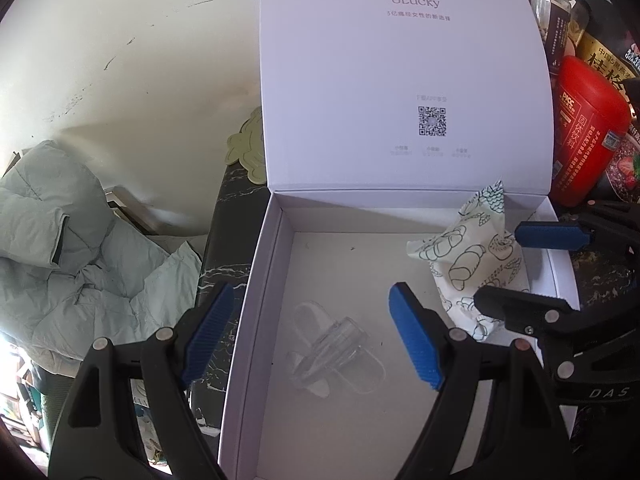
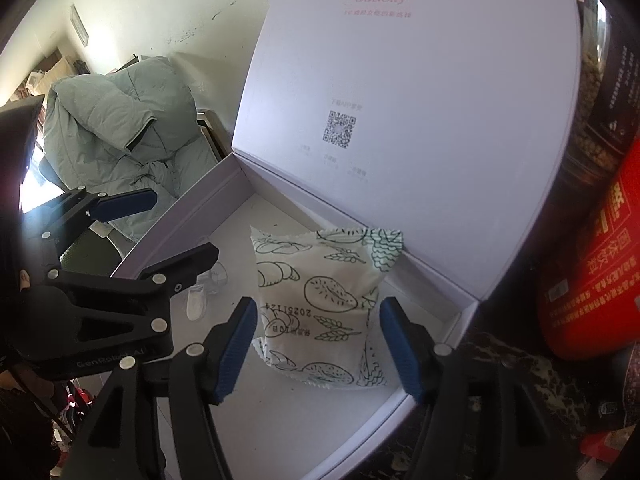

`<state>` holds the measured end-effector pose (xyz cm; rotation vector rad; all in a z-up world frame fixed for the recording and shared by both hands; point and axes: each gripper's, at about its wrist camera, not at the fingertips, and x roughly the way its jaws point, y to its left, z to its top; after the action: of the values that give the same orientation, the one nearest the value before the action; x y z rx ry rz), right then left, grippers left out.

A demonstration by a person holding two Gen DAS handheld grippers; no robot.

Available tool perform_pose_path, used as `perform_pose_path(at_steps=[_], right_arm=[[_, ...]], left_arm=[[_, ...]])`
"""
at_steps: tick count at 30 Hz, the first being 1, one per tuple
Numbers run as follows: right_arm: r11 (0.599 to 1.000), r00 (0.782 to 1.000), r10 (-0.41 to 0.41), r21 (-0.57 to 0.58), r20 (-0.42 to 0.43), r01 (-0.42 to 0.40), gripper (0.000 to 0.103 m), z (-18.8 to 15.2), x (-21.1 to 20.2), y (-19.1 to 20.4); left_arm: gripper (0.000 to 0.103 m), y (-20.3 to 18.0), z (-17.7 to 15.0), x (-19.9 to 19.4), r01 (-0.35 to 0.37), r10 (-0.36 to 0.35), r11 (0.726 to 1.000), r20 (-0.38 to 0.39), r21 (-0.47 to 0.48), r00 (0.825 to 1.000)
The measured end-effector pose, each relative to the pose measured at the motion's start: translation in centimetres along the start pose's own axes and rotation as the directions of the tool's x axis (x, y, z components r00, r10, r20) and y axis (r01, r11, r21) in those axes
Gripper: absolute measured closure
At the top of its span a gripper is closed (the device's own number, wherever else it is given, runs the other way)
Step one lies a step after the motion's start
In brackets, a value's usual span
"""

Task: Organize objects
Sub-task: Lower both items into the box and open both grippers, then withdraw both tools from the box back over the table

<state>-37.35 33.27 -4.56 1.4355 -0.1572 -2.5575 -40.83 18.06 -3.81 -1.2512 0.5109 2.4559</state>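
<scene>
At nine o'clock in the left wrist view, a pale green puffer jacket [image 1: 72, 248] heaped beyond the dark marble counter edge [image 1: 224, 248]; no part of the sorting. Toward the middle, a white ULucky gift box [image 1: 260, 280] with lid propped upright at twelve. Left gripper [image 1: 312, 336] poised above the box, jaws well apart and empty, straddling the box's left wall, one pad outside, one over the floor. Directly under it, a clear plastic piece [image 1: 336, 352] lying flat on the box floor, exact nature hard to tell. At three o'clock, a printed snack packet [image 1: 468, 256], bread and fruit drawings, leaning in the far right corner against wall and lid. Right gripper [image 2: 318, 346] around the packet's lower end, jaws parted, pads clear of the wrapper on both sides, so seemingly released. Farther right, a red canister [image 1: 588, 136] and dark jars crowded on the counter. By the look of it, two items boxed; whether the jars belong inside, impossible to tell; lid not yet closed.
</scene>
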Motion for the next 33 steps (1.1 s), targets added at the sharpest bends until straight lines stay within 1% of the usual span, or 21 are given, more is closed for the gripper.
perform_pose_path(at_steps=[6, 10, 13, 18, 20, 22, 26, 30, 33], right_arm=[[0.998, 0.997, -0.060, -0.009, 0.043, 0.060, 0.036, 0.1, -1.8, 0.4], [0.997, 0.995, -0.072, -0.009, 0.068, 0.072, 0.036, 0.0, -2.8, 0.8], [0.998, 0.992, -0.069, 0.023, 0.103, 0.067, 0.036, 0.0, -4.0, 0.9], [0.997, 0.986, -0.079, 0.037, 0.147, 0.074, 0.033, -0.3, -6.6, 1.2], [0.996, 0.982, -0.085, 0.046, 0.167, 0.078, 0.030, -0.4, -7.9, 1.2], [0.996, 0.980, -0.087, 0.042, 0.179, 0.081, 0.027, -0.5, -9.1, 1.5], [0.995, 0.977, -0.095, 0.021, 0.193, 0.093, 0.025, -0.8, -10.9, 2.4], [0.996, 0.972, -0.091, 0.013, 0.216, 0.091, 0.023, -1.4, -12.7, 3.1], [0.995, 0.968, -0.101, 0.011, 0.232, 0.101, 0.022, -2.2, -14.1, 3.7]], left_arm=[[0.024, 0.3, 0.0, -2.4, -0.007, 0.007, 1.000, 0.017, -0.021, 1.000], [0.024, 0.8, -0.2, -4.1, -0.037, 0.038, 0.999, 0.040, -0.031, 0.998], [0.023, 1.3, -0.4, -5.7, -0.046, 0.049, 0.998, 0.064, -0.048, 0.997], [0.023, 1.8, -0.7, -8.5, -0.038, 0.047, 0.995, 0.094, -0.087, 0.994], [0.023, 2.1, -0.8, -9.6, -0.031, 0.042, 0.994, 0.107, -0.102, 0.993], [0.023, 2.3, -0.9, -10.6, -0.026, 0.040, 0.993, 0.115, -0.118, 0.993], [0.023, 2.5, -1.2, -12.8, -0.009, 0.028, 0.991, 0.143, -0.136, 0.989], [0.017, 2.3, -1.7, -14.8, 0.008, 0.015, 0.990, 0.161, -0.140, 0.987], [0.015, 2.1, -2.2, -16.3, -0.009, 0.034, 0.991, 0.184, -0.136, 0.982]])
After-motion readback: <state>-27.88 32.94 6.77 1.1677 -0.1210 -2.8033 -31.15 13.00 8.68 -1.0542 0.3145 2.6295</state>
